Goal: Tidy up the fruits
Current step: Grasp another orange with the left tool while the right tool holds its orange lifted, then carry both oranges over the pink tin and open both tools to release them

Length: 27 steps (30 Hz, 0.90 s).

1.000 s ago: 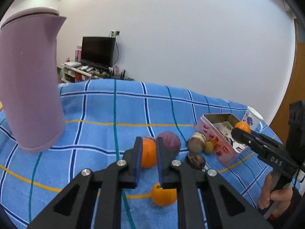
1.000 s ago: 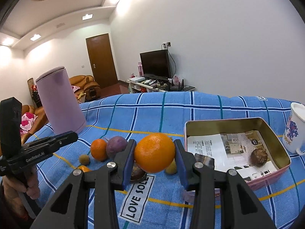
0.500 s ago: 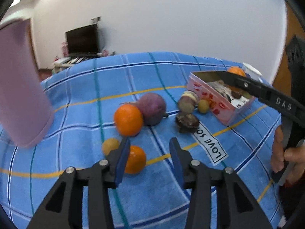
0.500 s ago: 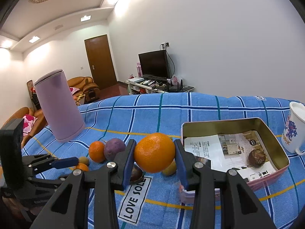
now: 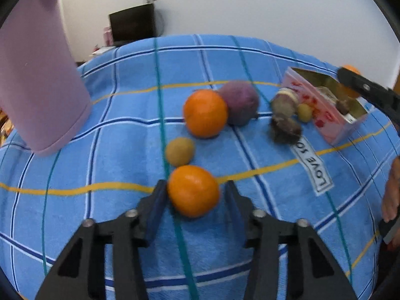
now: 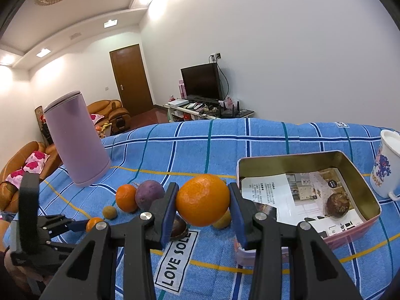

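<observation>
Left gripper: matte black plastic frame with triangular cut-outs, silver screw heads at the pivots, blue pads lining its jaws. Right gripper: same black build, silver screws and blue pads. A bare hand shows at the frame edge.

Three oranges, one tin, one mug, one purple jug.

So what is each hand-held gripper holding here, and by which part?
Right hand-held gripper: a round orange fruit, clamped at its sides. Left hand-held gripper: jaws closing around a smaller orange fruit on the cloth, not yet gripped.
</observation>
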Tool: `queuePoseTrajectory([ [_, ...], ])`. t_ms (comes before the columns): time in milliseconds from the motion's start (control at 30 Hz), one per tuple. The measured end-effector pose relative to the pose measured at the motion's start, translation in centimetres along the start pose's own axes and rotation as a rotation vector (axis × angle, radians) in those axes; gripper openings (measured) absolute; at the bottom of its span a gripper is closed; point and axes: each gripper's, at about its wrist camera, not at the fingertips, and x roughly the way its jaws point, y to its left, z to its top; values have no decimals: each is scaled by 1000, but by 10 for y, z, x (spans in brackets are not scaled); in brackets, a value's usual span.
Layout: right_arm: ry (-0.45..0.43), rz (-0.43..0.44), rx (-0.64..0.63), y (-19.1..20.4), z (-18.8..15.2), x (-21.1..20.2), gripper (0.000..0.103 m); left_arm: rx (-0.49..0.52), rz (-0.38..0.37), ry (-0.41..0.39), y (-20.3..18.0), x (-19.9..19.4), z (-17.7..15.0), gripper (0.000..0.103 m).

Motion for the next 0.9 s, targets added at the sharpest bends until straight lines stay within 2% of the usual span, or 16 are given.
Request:
queuePoseTrajectory([
  [133, -9, 1, -7, 1, 1, -3, 42, -70, -9, -28, 13, -2, 1, 39],
  [300, -49, -13, -32, 0, 6, -13, 42, -61, -10, -42, 9, -5, 0, 39],
  [400, -82, -22, -34, -10, 10, -21, 42, -64, -41, -111, 3, -21, 4, 39],
  [567, -106, -109, -98, -33, 7, -30, 42, -51, -61, -234, -20, -48, 20, 39],
  [900, -96, -212, -31, -106, 10, -37, 42, 4, -86, -295, -91, -34, 54, 39],
])
